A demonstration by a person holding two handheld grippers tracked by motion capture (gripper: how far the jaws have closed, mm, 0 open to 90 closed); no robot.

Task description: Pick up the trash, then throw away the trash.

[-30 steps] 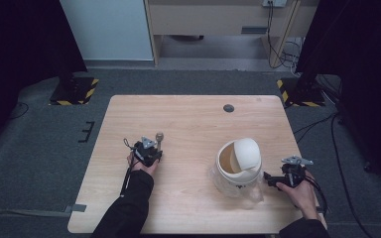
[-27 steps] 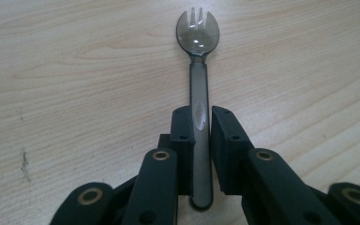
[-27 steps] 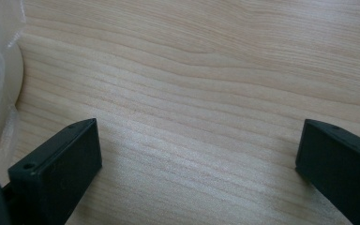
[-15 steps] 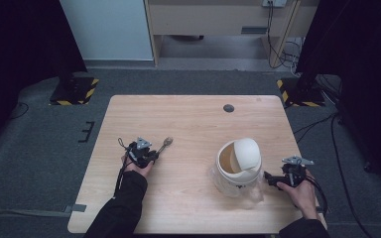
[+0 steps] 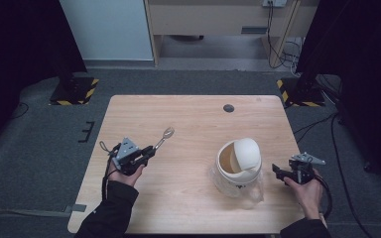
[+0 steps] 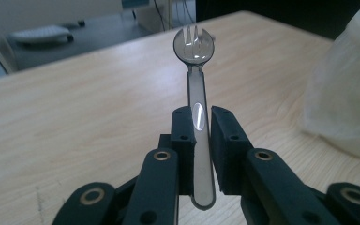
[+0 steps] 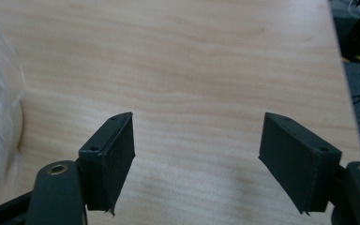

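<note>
The left gripper (image 5: pixel 146 152), at the lower left of the high view, has its 2 jaws clamped tight on the handle of a clear plastic spork (image 5: pixel 162 139), whose head juts out toward the upper right and hangs clear of the wooden table (image 5: pixel 198 119). In the left gripper view the spork (image 6: pixel 198 93) stands upright between the black pads (image 6: pixel 183 140), gripped low on its stem, tines at the top of the frame. To the lower right of the high view's centre sits a white cup (image 5: pixel 238 163) wrapped in loose clear plastic, its lid tipped up at the far rim so the brown inside shows. The right gripper (image 5: pixel 279 172) waits just to the right of that cup, not touching it; in the right gripper view its jaws stand partly apart with bare table between them, and they have just been closing, with nothing held. A small dark hole (image 5: pixel 228 108) marks the table near its far edge. The step in hand looks like carrying the spork across to the cup. The next move likely calls for the left hand to swing right with the head kept level, while the right gripper steadies the cup by the wrapped wall; the loose plastic may slip or crumple under the pads.
</note>
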